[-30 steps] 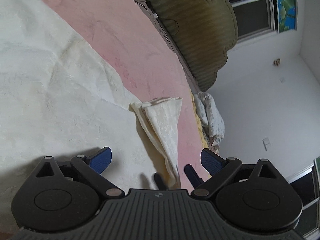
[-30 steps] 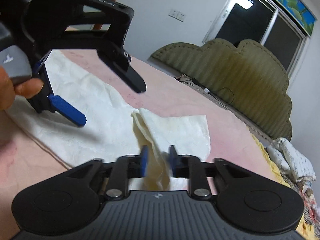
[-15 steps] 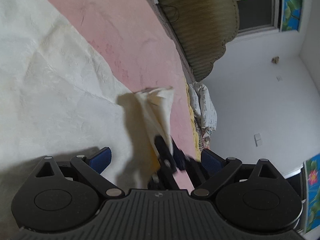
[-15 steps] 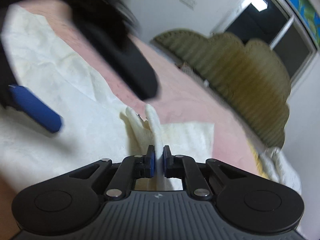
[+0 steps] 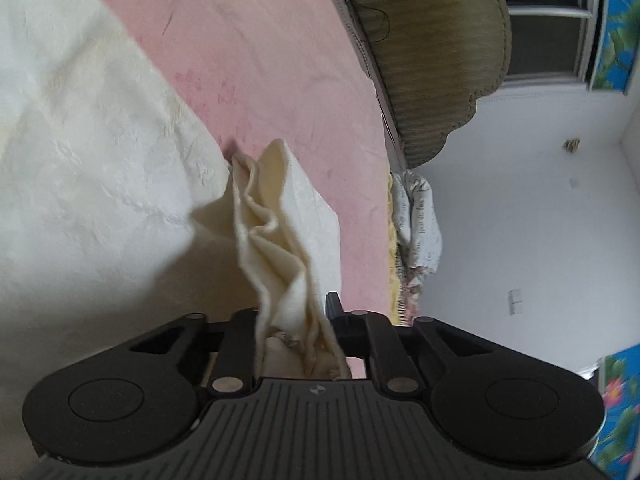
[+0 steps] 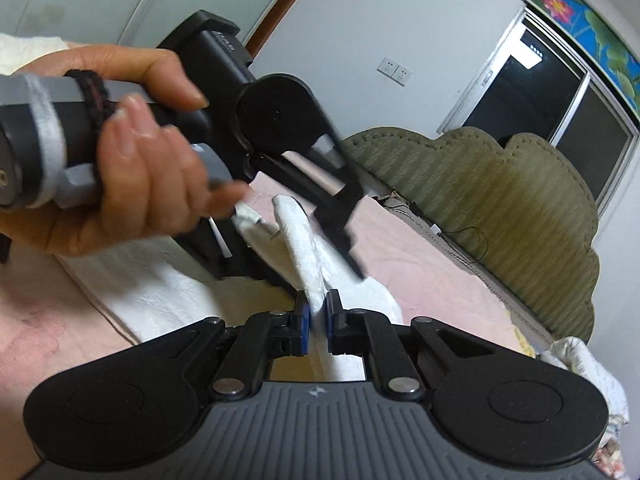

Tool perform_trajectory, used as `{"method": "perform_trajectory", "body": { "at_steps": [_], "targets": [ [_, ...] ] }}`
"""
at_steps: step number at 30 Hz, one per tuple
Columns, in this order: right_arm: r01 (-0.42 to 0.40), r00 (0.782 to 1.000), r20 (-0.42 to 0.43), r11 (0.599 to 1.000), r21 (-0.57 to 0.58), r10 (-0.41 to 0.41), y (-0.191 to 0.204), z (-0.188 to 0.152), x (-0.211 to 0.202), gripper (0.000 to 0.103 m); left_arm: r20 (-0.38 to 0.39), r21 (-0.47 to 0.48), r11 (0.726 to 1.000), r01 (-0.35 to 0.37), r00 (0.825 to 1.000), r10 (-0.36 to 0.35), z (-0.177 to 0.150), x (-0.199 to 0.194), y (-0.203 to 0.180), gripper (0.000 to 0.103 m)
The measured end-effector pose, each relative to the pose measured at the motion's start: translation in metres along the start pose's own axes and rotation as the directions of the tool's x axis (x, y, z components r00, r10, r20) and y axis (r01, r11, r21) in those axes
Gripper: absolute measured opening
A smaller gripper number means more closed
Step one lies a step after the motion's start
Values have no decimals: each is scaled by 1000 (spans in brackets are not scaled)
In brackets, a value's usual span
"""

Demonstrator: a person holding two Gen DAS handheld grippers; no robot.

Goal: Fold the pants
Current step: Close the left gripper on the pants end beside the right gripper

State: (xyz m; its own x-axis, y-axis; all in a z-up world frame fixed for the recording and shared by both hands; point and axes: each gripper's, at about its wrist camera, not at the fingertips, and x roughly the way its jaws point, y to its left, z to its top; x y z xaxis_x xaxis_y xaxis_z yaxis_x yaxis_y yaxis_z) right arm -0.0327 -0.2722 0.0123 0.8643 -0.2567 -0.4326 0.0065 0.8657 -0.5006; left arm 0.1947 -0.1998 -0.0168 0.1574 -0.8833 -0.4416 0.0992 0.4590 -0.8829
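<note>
Between 2 tongs [image 5: 294,320] [image 6: 316,316], 1 pants [image 5: 276,232].

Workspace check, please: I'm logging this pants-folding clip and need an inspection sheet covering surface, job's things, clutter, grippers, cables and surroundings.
Surface: pink bed sheet, wrinkled.
Job's things: cream pants spread on the bed; one bunched end lifted off it.
Clutter: crumpled printed cloth at the bed's edge.
Grippers: left gripper shut on the bunched end; right gripper shut on the same end, beside it. Left hand holds the left gripper's handle.
Cables: thin black cable looped against the headboard.
Surroundings: white wall with a socket, dark window, flowered curtain.
</note>
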Motion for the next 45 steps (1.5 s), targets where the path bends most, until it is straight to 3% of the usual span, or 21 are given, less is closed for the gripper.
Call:
{"method": "perform_trajectory", "body": {
  "at_steps": [2,6,9,10,12,15,17,18,20,23,29,30,31,32,34,36,38,40,42,44,45],
  "targets": [
    [-15,1000,-5,1000,-9,15,3,1,-2,14,42,95,994,-45,998,41,-6,-11,-11,10],
    [14,1000,2,995,-99,-14,22,6,4,55,179,307,941,-143,980,90,-29,-51,-40,10],
    [32,999,47,988,-148,-26,46,15,0,53,299,429,864,-265,944,141,-52,-84,-53,10],
    [26,998,62,987,-159,-16,53,19,-2,42,335,456,836,-306,929,157,-58,-93,-55,10],
    [28,997,79,981,-190,-13,70,26,-4,28,427,502,763,-408,884,191,-73,-115,-57,10],
    [-11,995,96,972,-235,34,94,37,-3,25,506,513,687,-514,828,242,-86,-136,-46,11],
    [-61,992,89,967,-247,85,108,43,-3,25,488,487,693,-531,824,288,-80,-140,-27,27],
    [-80,991,78,961,-263,104,117,44,0,25,464,448,721,-529,827,318,-71,-142,-14,29],
    [-106,990,54,949,-296,127,132,43,4,25,396,348,806,-479,854,336,-51,-151,10,30],
    [-98,992,39,942,-321,116,143,40,4,25,333,233,897,-376,897,289,-24,-158,31,36],
    [-128,990,29,953,-273,141,131,49,12,25,283,2,977,-212,938,203,18,-150,50,58],
    [-130,989,28,955,-266,143,124,50,17,25,271,-19,979,-205,941,202,23,-146,51,56],
    [-134,989,28,957,-257,146,120,50,18,25,260,-27,977,-212,942,212,28,-144,51,41],
    [-137,988,29,959,-248,148,119,51,19,25,263,-17,972,-233,937,230,32,-142,49,16],
    [-129,989,38,964,-232,142,111,60,25,24,322,43,969,-243,921,217,32,-149,40,8],
    [-98,989,86,973,-208,118,100,68,27,20,452,172,946,-274,875,171,17,-166,17,8],
    [-70,982,158,981,-181,99,96,77,19,20,543,302,874,-380,822,170,-5,-179,-10,8],
    [-109,977,161,979,-175,137,94,83,16,20,553,331,808,-487,794,252,-16,-181,-18,13],
    [-195,973,90,966,-169,212,97,81,24,20,512,296,753,-588,763,395,-15,-167,-5,23],
    [-259,964,8,951,-169,264,104,73,39,20,418,215,769,-602,769,484,-8,-157,27,27],
    [-261,964,0,949,-177,265,108,67,42,20,445,198,797,-571,776,446,-10,-163,35,28]
  ]
}}
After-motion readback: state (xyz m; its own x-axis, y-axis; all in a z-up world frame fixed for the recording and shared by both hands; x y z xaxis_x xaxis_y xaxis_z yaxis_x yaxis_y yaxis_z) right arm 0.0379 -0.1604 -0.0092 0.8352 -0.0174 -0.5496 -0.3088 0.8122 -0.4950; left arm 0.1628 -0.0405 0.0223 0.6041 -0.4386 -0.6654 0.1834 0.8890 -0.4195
